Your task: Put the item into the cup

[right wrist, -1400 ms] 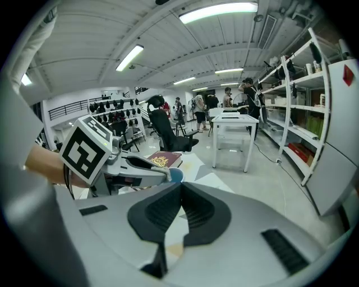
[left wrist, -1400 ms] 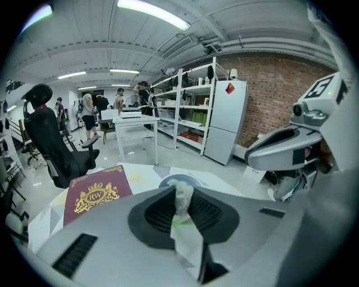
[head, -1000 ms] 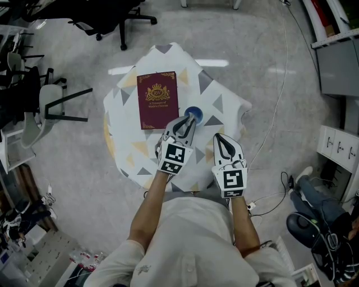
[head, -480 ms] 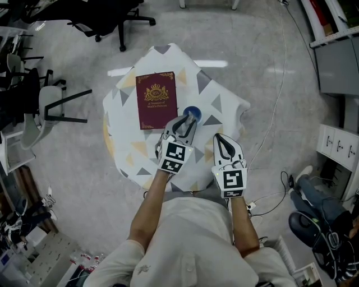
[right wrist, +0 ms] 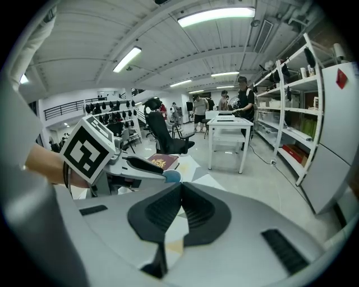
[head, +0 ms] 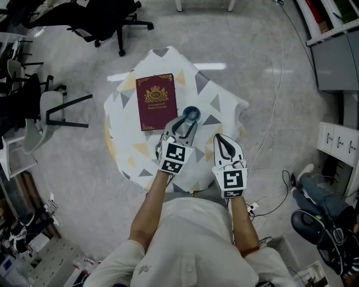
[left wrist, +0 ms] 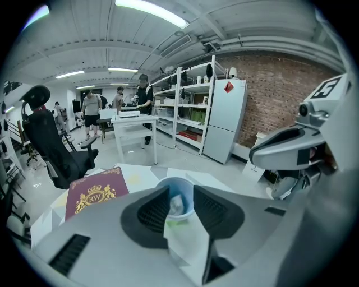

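Observation:
A small blue cup (head: pixel 191 114) stands on the patterned tablecloth (head: pixel 224 106), just right of a maroon book (head: pixel 156 101). My left gripper (head: pixel 188 123) hovers right at the cup's near side. In the left gripper view its jaws have just been opening: the left gripper (left wrist: pixel 182 197) is open and frames the cup (left wrist: pixel 178 183), with a small pale item (left wrist: pixel 177 204) lying inside the cup, clear of the pads. My right gripper (head: pixel 223 141) hangs to the right, and in its own view the right gripper (right wrist: pixel 180 205) is shut and empty. The cup (right wrist: pixel 172 175) shows there too.
The round table is small and its cloth hangs over the edges. Office chairs (head: pixel 56 106) stand on the floor at left and at the back (head: pixel 112 17). A cable (head: pixel 275 112) runs along the floor at right, near shelving (head: pixel 336 56). People stand far off by a white table (left wrist: pixel 132 120).
The left gripper's jaws have spread apart over the cup, and the cup's dark inside now shows past their tips. Both hands have stayed where they were.

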Motion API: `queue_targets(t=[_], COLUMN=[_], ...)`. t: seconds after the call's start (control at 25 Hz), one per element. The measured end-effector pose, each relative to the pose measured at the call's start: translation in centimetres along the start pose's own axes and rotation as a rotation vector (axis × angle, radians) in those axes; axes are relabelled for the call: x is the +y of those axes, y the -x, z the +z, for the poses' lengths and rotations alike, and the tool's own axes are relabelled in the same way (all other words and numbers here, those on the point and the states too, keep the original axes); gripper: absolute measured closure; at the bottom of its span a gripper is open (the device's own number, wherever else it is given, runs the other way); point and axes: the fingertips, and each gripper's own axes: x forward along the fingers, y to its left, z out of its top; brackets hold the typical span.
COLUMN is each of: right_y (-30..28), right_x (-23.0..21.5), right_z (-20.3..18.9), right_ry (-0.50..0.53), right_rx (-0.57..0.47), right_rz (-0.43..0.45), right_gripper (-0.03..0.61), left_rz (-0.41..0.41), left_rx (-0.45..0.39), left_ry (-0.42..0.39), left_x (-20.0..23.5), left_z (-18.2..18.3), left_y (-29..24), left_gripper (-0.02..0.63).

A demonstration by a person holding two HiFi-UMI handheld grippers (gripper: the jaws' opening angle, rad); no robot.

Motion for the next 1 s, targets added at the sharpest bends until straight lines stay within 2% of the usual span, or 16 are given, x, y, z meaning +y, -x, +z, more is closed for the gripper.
queue_targets(t=[0.4, 1.0], right_y=[1.3, 4.8], right_x=[1.3, 3.7], right_z=[2.7, 6.8], right_ry=[0.025, 0.082], right_rx=[-0.056, -0.126], right_rz=[-0.027, -0.103], right_gripper=[0.571, 0.572], left_rz=[-0.009, -0.039], left_rx=[-0.102, -0.269], left_ry=[-0.008, -0.013], left_x=[0.5, 0.9], left_z=[3.4, 6.2], left_y=[4.4, 12.7], left_gripper=[0.48, 0.555])
